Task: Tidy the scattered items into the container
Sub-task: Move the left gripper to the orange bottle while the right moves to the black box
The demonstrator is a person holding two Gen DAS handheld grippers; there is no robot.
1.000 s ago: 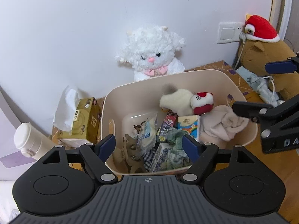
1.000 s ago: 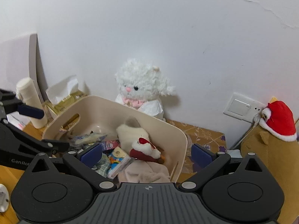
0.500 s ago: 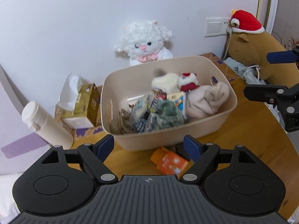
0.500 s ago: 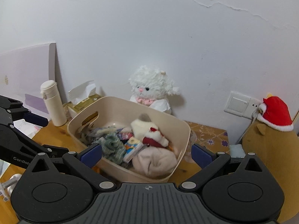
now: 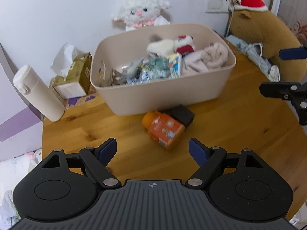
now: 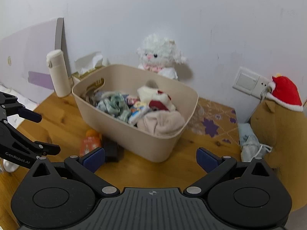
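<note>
A beige plastic bin (image 5: 165,92) (image 6: 134,134) stands on the wooden table, filled with cloths, packets and small plush toys. An orange bottle (image 5: 163,130) (image 6: 89,143) lies on its side in front of the bin, touching a small black box (image 5: 182,115) (image 6: 112,150). My left gripper (image 5: 152,150) is open and empty, low over the table a little short of the bottle. My right gripper (image 6: 150,158) is open and empty, in front of the bin's near wall; it also shows at the right edge of the left wrist view (image 5: 284,72).
A white flask (image 5: 38,94) and a tissue box (image 5: 74,76) stand left of the bin. A white lamb plush (image 5: 141,9) sits behind it by the wall. A brown plush with a red hat (image 5: 262,28) and a grey cloth with a cable (image 6: 249,143) lie at the right.
Both grippers have pulled back and up from over the bin. The orange bottle and black box in front of the bin have come into view.
</note>
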